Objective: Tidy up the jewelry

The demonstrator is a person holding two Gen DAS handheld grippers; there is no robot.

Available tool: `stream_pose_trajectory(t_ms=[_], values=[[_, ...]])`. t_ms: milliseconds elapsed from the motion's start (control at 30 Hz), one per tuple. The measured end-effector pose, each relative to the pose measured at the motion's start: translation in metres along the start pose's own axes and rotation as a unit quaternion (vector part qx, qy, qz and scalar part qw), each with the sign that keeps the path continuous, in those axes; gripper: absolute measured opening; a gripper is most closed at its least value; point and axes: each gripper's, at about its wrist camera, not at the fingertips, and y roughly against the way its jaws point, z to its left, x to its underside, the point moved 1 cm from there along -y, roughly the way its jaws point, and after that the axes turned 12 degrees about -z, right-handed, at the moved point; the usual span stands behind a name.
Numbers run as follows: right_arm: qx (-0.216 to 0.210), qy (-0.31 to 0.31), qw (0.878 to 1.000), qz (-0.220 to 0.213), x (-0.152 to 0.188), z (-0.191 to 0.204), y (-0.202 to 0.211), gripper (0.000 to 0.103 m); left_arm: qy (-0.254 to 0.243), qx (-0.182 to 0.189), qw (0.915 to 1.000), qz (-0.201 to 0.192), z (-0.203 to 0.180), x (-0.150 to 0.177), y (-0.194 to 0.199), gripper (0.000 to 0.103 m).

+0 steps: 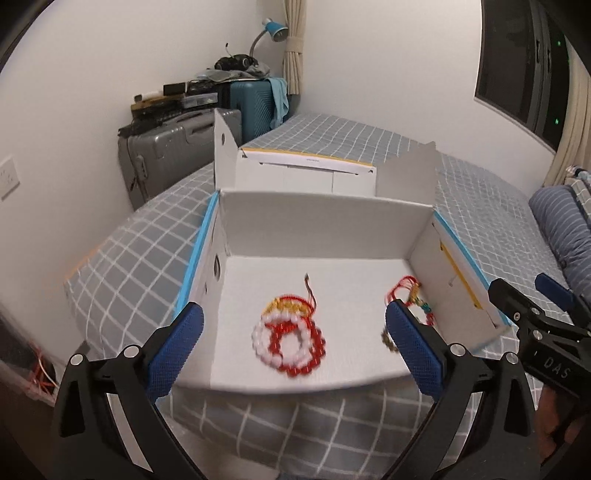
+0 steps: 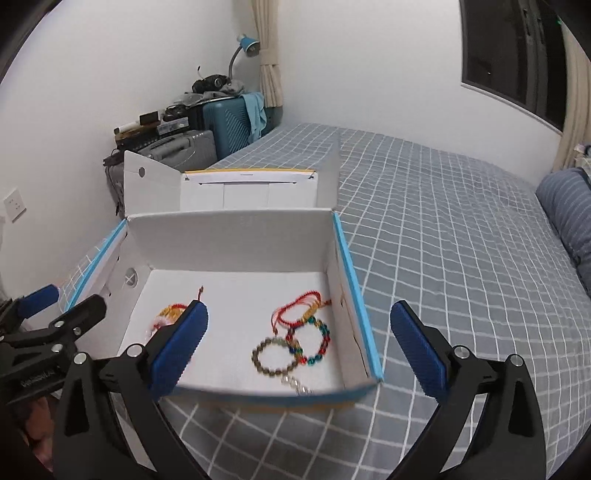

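Note:
An open white cardboard box [image 1: 325, 218] with blue edges sits on the bed; it also shows in the right wrist view [image 2: 229, 236]. Inside on the left lies a pile of red and white bead bracelets [image 1: 290, 338] with a yellow one. On the right lie a grey-brown bead bracelet [image 2: 275, 356], a multicoloured bead bracelet [image 2: 312, 343], a red cord bracelet [image 2: 297, 308] and a clear bead strand [image 2: 295, 384]. My left gripper [image 1: 291, 354] is open and empty above the box's near edge. My right gripper [image 2: 299, 354] is open and empty above the box's near right side.
The box's lid [image 1: 303, 166] stands open behind it. The bed has a grey checked sheet [image 2: 461, 240]. Suitcases [image 1: 173, 151] with clutter and a blue lamp [image 1: 275, 31] stand by the far wall. A striped pillow [image 2: 569, 206] lies at the right.

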Motion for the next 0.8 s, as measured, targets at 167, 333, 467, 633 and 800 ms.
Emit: stream_pose_trajectory(t_ms=[167, 333, 467, 633, 800], values=[[0.014, -0.009, 1.000, 0.012, 0.020, -0.008, 0.011, 0.095, -0.005, -0.004, 1.0000, 0.002, -0.001, 0.025, 0.015, 0.097], [0.020, 0.013, 1.000, 0.017, 0.033, -0.002, 0.011, 0.095, -0.020, -0.011, 0.9997, 0.012, -0.002, 0.041, 0.014, 0.097], [0.022, 0.021, 0.999, 0.014, 0.039, 0.003, 0.013, 0.095, -0.016, -0.011, 0.9997, 0.014, 0.000, 0.044, 0.013, 0.097], [0.021, 0.019, 0.999, 0.015, 0.042, 0.001, 0.010, 0.095, -0.019, -0.016, 0.9996, 0.013, -0.002, 0.045, 0.014, 0.097], [0.021, 0.012, 1.000, 0.015, 0.043, -0.004, 0.009, 0.095, -0.023, -0.020, 0.9994, 0.015, -0.007, 0.046, 0.014, 0.097]])
